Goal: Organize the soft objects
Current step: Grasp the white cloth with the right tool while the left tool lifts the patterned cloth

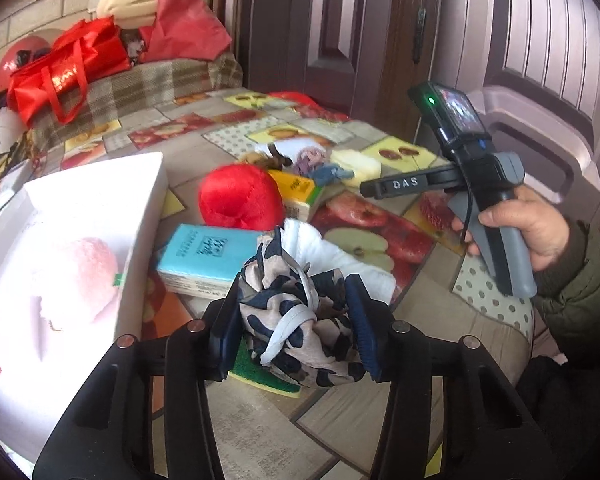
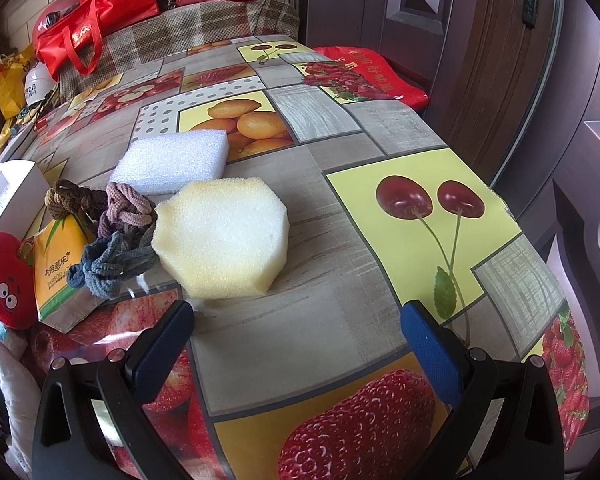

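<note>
My left gripper (image 1: 296, 316) is shut on a crumpled beige and navy patterned cloth (image 1: 300, 320), held above the table next to a white box (image 1: 72, 264) with a pink plush inside. A red plush apple (image 1: 240, 196), a blue tissue pack (image 1: 204, 256) and a white cloth (image 1: 340, 256) lie just beyond. My right gripper (image 2: 296, 344) is open and empty above the table, just short of a yellow sponge (image 2: 224, 236). Knotted hair ties (image 2: 112, 232), a white foam block (image 2: 172, 164) and a yellow tissue pack (image 2: 60, 264) lie to its left.
The table has a fruit-print cover (image 2: 380, 128). Red bags (image 1: 68, 64) and a plaid cloth sit at the far end. A brown door (image 1: 340, 20) stands behind. A green and yellow scouring pad (image 1: 260, 372) lies under the left gripper.
</note>
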{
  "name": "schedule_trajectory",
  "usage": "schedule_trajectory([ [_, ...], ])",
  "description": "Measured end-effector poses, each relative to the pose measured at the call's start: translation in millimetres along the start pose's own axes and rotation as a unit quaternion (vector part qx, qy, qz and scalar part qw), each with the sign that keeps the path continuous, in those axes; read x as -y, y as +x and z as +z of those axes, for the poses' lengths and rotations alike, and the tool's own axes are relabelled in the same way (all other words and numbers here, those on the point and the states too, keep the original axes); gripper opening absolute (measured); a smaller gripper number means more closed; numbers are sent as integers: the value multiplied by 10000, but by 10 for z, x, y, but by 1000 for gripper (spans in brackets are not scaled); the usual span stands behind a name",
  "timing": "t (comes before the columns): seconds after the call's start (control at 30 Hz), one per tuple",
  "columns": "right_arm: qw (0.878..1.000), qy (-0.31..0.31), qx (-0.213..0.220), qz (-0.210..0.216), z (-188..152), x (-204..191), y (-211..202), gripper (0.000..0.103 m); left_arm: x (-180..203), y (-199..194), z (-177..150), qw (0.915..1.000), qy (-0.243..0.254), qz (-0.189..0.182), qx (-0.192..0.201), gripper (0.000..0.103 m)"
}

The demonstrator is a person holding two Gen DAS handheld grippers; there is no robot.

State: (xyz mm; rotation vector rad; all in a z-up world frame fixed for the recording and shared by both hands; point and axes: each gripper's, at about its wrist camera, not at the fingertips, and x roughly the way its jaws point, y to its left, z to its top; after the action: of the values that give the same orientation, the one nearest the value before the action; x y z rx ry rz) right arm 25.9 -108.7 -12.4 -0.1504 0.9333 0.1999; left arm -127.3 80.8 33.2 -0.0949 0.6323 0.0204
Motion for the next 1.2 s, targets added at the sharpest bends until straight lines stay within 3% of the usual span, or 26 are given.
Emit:
schedule_trajectory([
  [0.07,9982,351,305,378,2,94,-172,103,-50,-108,-2,9994,-132,-5,318,47],
  [0.17,9879,433,1259,794,-35,203,-578,103,-150,-229,-21,9971,-373,50,659,47],
  [0.27,9589,15,2387,1534,-116,173,-1051,103,-223,-329,-30,9937,-551,229,946,47],
  [0.3,9486,-156,2512,1917,-108,131,-1145,103,-230,-354,-29,9926,-562,344,1021,47],
  [0.37,9395,-670,2221,2521,-85,-50,-1198,103,-218,-409,-10,9899,-509,635,1164,47],
  [0.43,9436,-1149,1773,2548,-112,-332,-1142,103,-224,-448,-11,9874,-491,834,1254,47],
  [0.53,9406,-1720,1315,2616,-231,-697,-998,101,-293,-458,-13,9857,-568,914,1294,47],
  [0.57,9395,-1918,1179,2583,-280,-809,-953,98,-306,-457,-14,9856,-583,917,1296,47],
  [0.63,9344,-2264,922,2592,-366,-974,-885,69,-313,-464,-23,9857,-582,913,1289,47],
  [0.67,9332,-2381,804,2569,-397,-1044,-849,64,-311,-457,-23,9859,-572,912,1280,47],
  [0.87,9311,-2702,341,2426,-494,-1202,-647,61,-299,-446,-24,9863,-575,905,1255,47],
  [0.9,9296,-2797,266,2384,-524,-1242,-621,57,-301,-443,-24,9863,-578,904,1250,47],
  [0.93,9273,-2877,152,2389,-545,-1280,-591,42,-302,-444,-24,9862,-581,905,1256,47],
  [0.97,9247,-2899,62,2468,-557,-1292,-573,35,-295,-453,-26,9860,-580,912,1273,47],
  [1.07,9279,-2710,211,2550,-529,-1221,-626,34,-280,-499,-32,9835,-552,1015,1394,47],
  [1.2,9316,-2002,1225,2775,-369,-894,-981,33,-345,-651,-84,9740,-470,1457,1672,47],
])
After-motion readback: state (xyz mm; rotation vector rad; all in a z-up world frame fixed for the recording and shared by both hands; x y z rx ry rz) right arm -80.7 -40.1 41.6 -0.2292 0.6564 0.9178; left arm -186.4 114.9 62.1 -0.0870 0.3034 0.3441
